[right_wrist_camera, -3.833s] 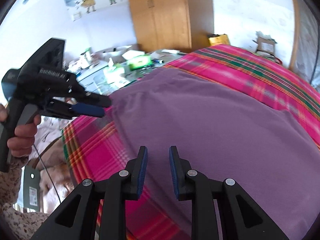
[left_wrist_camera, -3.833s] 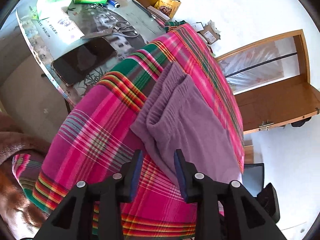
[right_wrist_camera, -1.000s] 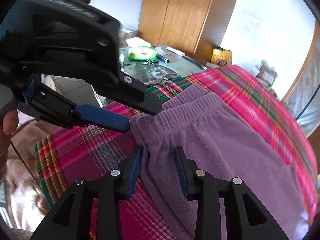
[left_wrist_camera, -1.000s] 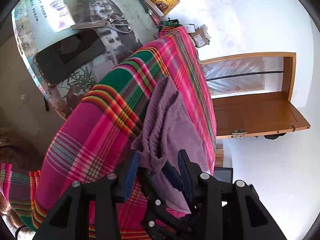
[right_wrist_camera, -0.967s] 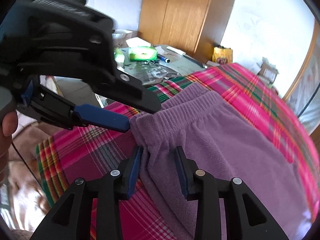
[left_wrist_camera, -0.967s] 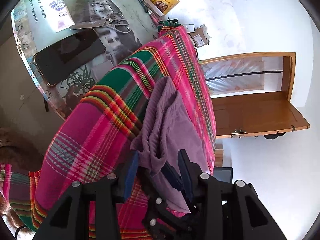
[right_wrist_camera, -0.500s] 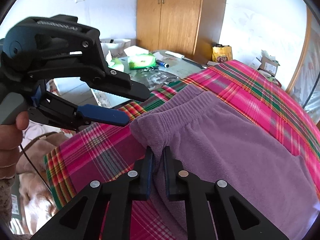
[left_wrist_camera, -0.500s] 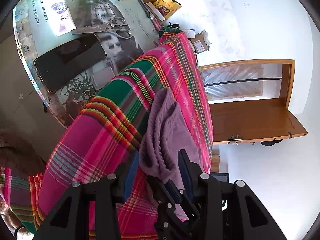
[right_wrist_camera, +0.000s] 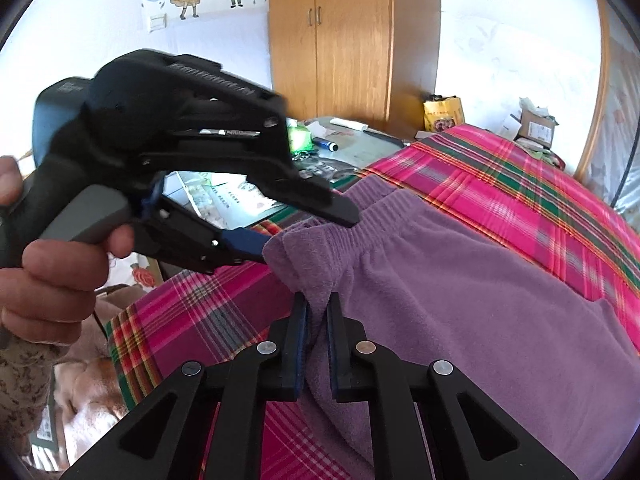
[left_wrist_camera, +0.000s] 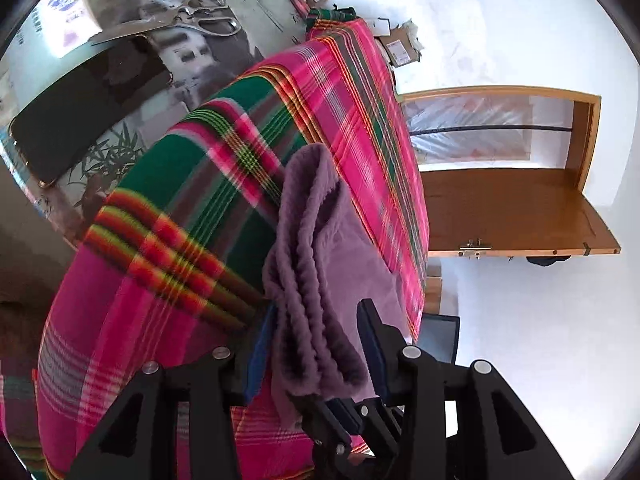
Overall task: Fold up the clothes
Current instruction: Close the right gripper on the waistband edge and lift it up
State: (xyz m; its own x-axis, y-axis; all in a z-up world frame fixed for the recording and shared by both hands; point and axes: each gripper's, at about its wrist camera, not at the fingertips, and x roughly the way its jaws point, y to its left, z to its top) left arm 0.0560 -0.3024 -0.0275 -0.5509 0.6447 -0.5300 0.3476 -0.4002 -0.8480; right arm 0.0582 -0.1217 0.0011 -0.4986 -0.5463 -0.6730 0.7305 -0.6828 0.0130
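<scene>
Two handheld grippers on purple fleece trousers [right_wrist_camera: 460, 300]: right [right_wrist_camera: 317, 312] clamped at waistband, left [left_wrist_camera: 316, 344] agape astride it; uneven pull risking slippage.

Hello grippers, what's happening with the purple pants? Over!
Right gripper shut on purple pants at the waistband corner. Left gripper open around the waistband. Nothing in the way on the plaid blanket.

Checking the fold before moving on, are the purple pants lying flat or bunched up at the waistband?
Bunched. The purple pants are gathered at the waistband, pinched in the right tool.
</scene>
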